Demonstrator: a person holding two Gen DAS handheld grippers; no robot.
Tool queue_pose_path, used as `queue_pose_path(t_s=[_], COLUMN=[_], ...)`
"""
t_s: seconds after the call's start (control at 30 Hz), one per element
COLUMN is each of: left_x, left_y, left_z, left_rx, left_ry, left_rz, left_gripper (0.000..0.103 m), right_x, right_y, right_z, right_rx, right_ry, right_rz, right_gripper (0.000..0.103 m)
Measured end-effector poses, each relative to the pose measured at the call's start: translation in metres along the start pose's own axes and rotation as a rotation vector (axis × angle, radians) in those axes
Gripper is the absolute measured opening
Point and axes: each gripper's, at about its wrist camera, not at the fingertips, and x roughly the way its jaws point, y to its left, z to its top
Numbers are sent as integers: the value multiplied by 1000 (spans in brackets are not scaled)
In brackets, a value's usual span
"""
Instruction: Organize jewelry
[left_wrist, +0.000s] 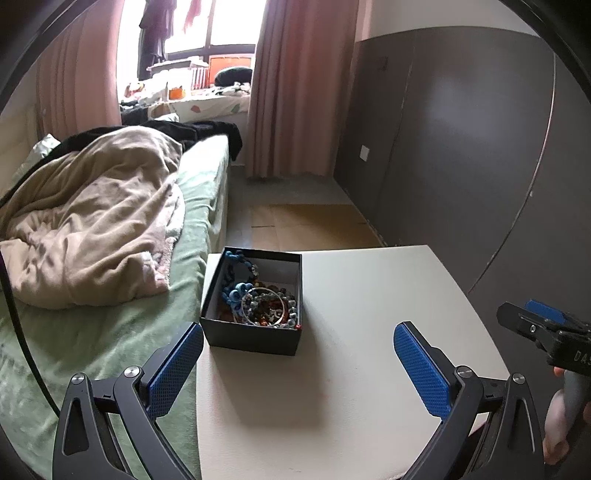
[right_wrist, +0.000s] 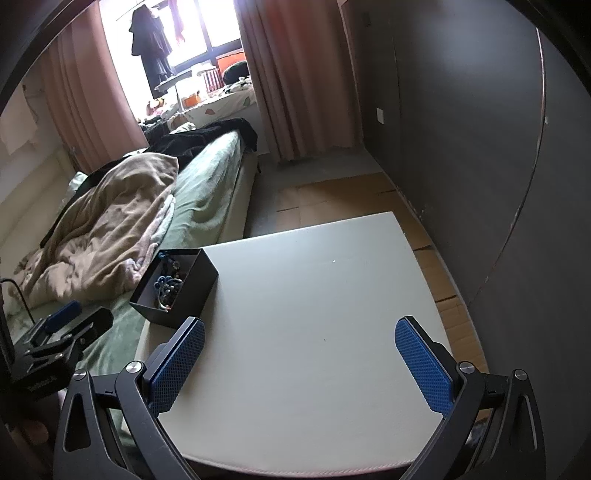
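Note:
A black open box (left_wrist: 255, 336) stands at the far left corner of the white table (left_wrist: 362, 369). It is filled with jewelry (left_wrist: 258, 299): blue bead pieces, a silver bangle and dark bead strings. My left gripper (left_wrist: 298, 341) is open just in front of the box, its fingers empty. In the right wrist view the same box (right_wrist: 184, 295) sits to the left, and my right gripper (right_wrist: 300, 338) hovers open over the bare table (right_wrist: 314, 314) with nothing held. Each gripper shows at the edge of the other's view.
A bed (left_wrist: 122, 332) with a green sheet and a crumpled beige blanket (left_wrist: 92, 229) adjoins the table's left side. Dark grey wardrobe doors (left_wrist: 461, 147) line the right. Cardboard sheets (left_wrist: 314, 225) lie on the floor beyond the table, with pink curtains (left_wrist: 295, 92) and a window behind.

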Motion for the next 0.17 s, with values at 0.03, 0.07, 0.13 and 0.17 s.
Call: queue_pose_path(t_s=[0.03, 0.07, 0.13, 0.17], left_x=[0, 1, 1, 1], left_y=[-1, -2, -2, -2], left_z=[-1, -1, -1, -1], left_rx=[6, 10, 11, 9], left_ry=[1, 3, 5, 5], left_rz=[6, 8, 5, -1], left_gripper=[103, 103, 103, 103], right_x=[0, 0, -1, 0], right_y=[0, -1, -1, -2], right_z=[0, 0, -1, -1], right_rx=[2, 4, 10, 14], right_ry=[0, 0, -1, 0], right_rz=[0, 0, -1, -1], right_gripper=[103, 103, 103, 103])
